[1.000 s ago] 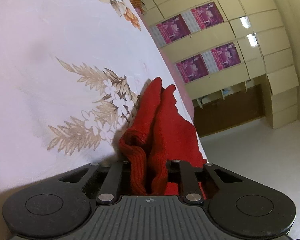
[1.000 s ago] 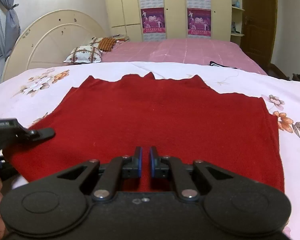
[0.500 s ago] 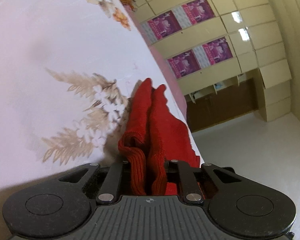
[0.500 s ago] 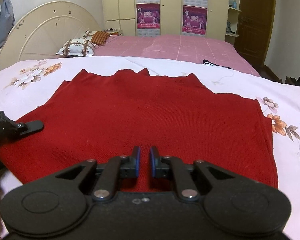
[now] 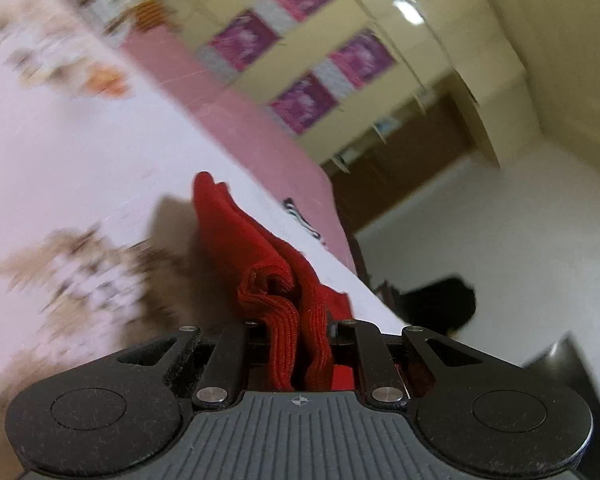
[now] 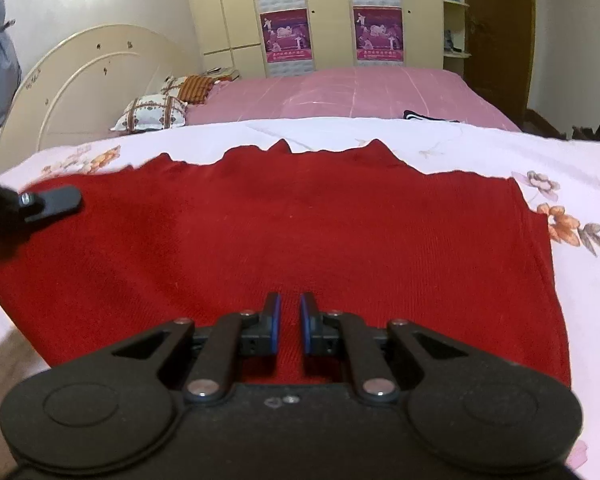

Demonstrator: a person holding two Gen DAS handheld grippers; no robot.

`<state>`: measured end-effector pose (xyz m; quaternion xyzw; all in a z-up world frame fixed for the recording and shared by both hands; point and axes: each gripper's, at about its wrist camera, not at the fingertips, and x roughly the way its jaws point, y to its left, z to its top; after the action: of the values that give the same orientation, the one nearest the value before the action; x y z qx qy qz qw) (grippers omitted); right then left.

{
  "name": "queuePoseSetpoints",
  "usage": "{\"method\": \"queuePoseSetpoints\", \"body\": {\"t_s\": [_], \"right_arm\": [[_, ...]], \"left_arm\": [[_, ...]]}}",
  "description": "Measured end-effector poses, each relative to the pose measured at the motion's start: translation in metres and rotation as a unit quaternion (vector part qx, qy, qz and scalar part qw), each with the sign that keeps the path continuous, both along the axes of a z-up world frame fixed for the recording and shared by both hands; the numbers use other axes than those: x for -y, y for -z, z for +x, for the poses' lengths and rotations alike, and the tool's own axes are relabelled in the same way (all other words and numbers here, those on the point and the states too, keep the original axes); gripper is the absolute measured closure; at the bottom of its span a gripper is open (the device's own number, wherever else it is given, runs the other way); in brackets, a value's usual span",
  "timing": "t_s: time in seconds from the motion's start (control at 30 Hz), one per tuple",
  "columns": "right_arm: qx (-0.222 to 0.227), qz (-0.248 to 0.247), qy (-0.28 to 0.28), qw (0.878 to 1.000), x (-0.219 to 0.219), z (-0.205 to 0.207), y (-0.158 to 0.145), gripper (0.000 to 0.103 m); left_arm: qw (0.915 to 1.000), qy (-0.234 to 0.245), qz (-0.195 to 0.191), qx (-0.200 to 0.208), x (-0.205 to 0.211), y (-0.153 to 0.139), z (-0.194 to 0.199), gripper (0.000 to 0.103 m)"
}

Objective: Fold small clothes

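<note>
Red garment (image 6: 300, 248) spread flat on the floral sheet (image 6: 580, 184) at the bed's near edge: the fold is starting, and the next move likely calls for carrying the pinched left edge across toward the right. The left gripper (image 5: 298, 344) clamps bunched ribbed hem, seen only in the left view. The right gripper (image 6: 289, 322), nearly shut on nothing visible, hovers over the near hem; its view alone shows the whole garment.

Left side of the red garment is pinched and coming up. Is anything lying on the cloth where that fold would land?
Nothing visible does. The red knit garment lies bare across its middle and far side on the white floral bedsheet. Only the right hand-held gripper sits at the near hem, and the left hand-held gripper holds the left edge.
</note>
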<state>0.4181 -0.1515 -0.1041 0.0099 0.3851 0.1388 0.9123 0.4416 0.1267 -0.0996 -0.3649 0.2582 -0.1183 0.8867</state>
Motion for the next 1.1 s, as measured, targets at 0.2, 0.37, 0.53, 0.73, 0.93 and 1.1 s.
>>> {"method": "queuePoseSetpoints", "body": {"t_s": [0.2, 0.37, 0.53, 0.73, 0.93, 1.1], "right_arm": [[0.005, 0.14, 0.101, 0.985, 0.062, -0.003, -0.006, 0.085], [0.016, 0.273, 0.201, 0.941, 0.165, -0.024, -0.01, 0.073], [-0.001, 0.377, 0.228, 0.898, 0.236, -0.047, -0.004, 0.037], [0.005, 0.403, 0.173, 0.899, 0.243, -0.064, -0.015, 0.039], [-0.066, 0.391, 0.122, 0.91, 0.211, -0.052, -0.01, 0.037], [-0.101, 0.35, 0.125, 0.923, 0.199, -0.041, -0.003, 0.042]], "left_arm": [[0.9881, 0.103, 0.11, 0.032, 0.088, -0.057, 0.015, 0.088], [0.9517, 0.229, 0.203, 0.023, 0.183, -0.045, 0.013, 0.088], [0.9102, 0.293, 0.293, -0.003, 0.24, -0.022, -0.011, 0.067], [0.9532, 0.22, 0.204, 0.037, 0.155, -0.07, -0.036, 0.018], [0.9628, 0.137, 0.228, -0.047, 0.1, -0.04, -0.011, 0.019], [0.9579, 0.139, 0.24, -0.073, 0.103, -0.018, -0.009, 0.018]]}}
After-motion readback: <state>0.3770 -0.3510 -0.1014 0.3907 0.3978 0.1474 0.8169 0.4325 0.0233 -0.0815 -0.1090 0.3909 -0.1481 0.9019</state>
